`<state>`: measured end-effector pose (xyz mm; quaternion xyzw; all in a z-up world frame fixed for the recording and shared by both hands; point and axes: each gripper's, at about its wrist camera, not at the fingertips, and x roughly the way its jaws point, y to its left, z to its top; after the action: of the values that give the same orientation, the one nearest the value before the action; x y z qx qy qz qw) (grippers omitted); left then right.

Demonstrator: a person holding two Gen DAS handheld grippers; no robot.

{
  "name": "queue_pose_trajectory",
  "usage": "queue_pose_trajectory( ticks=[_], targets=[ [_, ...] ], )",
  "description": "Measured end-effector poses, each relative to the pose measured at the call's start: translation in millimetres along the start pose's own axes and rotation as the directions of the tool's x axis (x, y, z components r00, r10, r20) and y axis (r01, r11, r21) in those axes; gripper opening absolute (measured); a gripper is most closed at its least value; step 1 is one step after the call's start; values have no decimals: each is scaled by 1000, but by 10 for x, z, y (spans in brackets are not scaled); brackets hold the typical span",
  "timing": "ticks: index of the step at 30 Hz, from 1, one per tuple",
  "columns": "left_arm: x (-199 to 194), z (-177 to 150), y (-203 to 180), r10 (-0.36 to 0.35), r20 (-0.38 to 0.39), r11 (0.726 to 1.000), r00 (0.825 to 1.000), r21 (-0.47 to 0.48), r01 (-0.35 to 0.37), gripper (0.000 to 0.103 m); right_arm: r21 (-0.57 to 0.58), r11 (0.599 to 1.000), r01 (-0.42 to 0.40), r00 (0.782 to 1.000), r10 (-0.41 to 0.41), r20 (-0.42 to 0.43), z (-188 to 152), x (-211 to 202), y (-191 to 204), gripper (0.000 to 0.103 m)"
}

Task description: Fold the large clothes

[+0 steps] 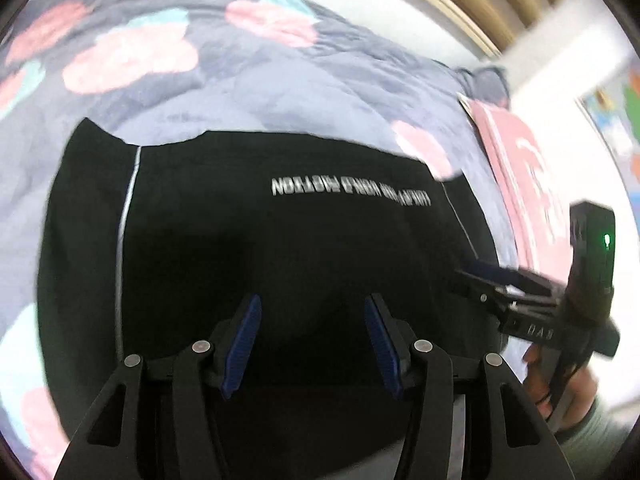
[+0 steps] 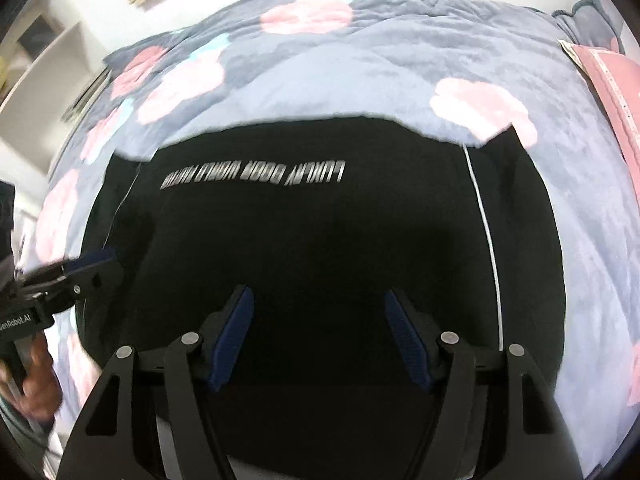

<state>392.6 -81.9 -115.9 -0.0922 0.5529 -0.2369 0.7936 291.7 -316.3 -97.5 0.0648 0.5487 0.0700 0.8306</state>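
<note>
**Hovering over a black garment spread on the bed**

Lying flat on a bed covered by a grey-blue quilt (image 1: 248, 92) with pink and teal flower shapes, a large black garment (image 1: 280, 248) fills the middle of both wrist views. A row of silver lettering (image 1: 350, 190) runs across its upper part, reading upside down from the cameras, and thin white piping runs down each side. Its far edge lies straight across the quilt, with a corner sticking up at each end.

From the left wrist view, the left gripper (image 1: 313, 344) hangs above the dark cloth, its blue pads (image 1: 242, 346) standing apart with only fabric visible far behind them; it is released and grasps nothing. To its right, the right gripper (image 1: 480, 276) reaches in over the garment's side, a green light glowing on its body, with a hand (image 1: 568, 392) and a pale sleeve beneath it.

From the right wrist view, the right gripper's jaws also stand wide and empty above the garment. At the far right, a pink item (image 2: 616, 88) rests on the quilt's edge, well apart from the garment. Both views are slightly blurred.
</note>
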Motion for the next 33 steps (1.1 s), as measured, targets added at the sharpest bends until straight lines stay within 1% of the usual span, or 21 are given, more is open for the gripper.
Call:
queue_pose_trajectory(
  ticks=[2,3,4,5,6,7,9,11,12,13,16,19,21,23,25,29,30,32,33],
  targets=[
    [-38,-184,-37,-2,-22,1000,1000,9,2,55,-4,1000,19,1000,-19,-13,-187,8,73,73],
    [-33,-318,5,-7,-30,1000,1000,-3,7,55,6,1000,24,999,-24,-27,-280,47,108,73],
    [-6,-406,24,-19,-40,999,999,-27,18,55,19,1000,24,999,-23,-44,-257,118,78,73],
    [30,-484,47,-28,-52,998,998,-49,25,55,36,999,28,998,-26,-58,-321,165,65,72],
    [95,-567,73,-18,-62,997,998,-70,14,55,43,998,38,997,-35,-69,-364,234,79,72],
    [177,-650,92,11,-63,997,998,-72,-16,55,38,998,48,995,-45,-86,-385,291,100,72],
    [320,-777,138,34,-69,997,997,-65,-38,55,42,998,47,993,-42,-112,-430,358,69,72],
    [304,-778,216,19,-66,993,998,-115,-27,55,54,997,47,993,-41,-109,-409,280,56,72],
    [226,-767,249,10,-53,989,999,-146,-18,55,65,997,47,994,-40,-98,-405,198,35,73],
    [129,-762,246,14,-35,988,999,-154,-20,55,75,996,41,996,-34,-86,-420,119,1,73],
    [-158,-777,267,59,27,987,998,-154,-55,55,111,994,20,999,-15,-52,-504,-122,-157,73],
    [-554,-843,509,79,87,974,993,-218,-59,55,165,986,32,999,-25,-40,-615,-319,-421,74],
    [-772,-851,744,116,114,960,987,-267,-82,55,206,978,44,999,-38,-32,-665,-431,-612,75],
    [-936,-863,933,150,135,950,980,-296,-104,55,242,969,55,998,-52,-18,-720,-563,-848,75],
    [-1096,-862,1198,164,142,939,976,-324,-111,55,281,957,72,997,-73,-4,-747,-668,-1017,75],
    [-1295,-845,1504,174,162,914,971,-393,-99,55,333,940,76,996,-87,19,-593,-711,-1274,75],
    [-1296,-813,1558,177,168,907,970,-410,-95,56,341,937,82,995,-96,23,-557,-718,-1321,77],
    [-1263,-761,1679,145,170,902,975,-428,-59,56,348,933,96,993,-113,29,-523,-733,-1405,78],
    [-1177,-719,1680,130,167,899,977,-436,-45,56,349,932,98,993,-116,30,-512,-737,-1434,78]
  ],
)
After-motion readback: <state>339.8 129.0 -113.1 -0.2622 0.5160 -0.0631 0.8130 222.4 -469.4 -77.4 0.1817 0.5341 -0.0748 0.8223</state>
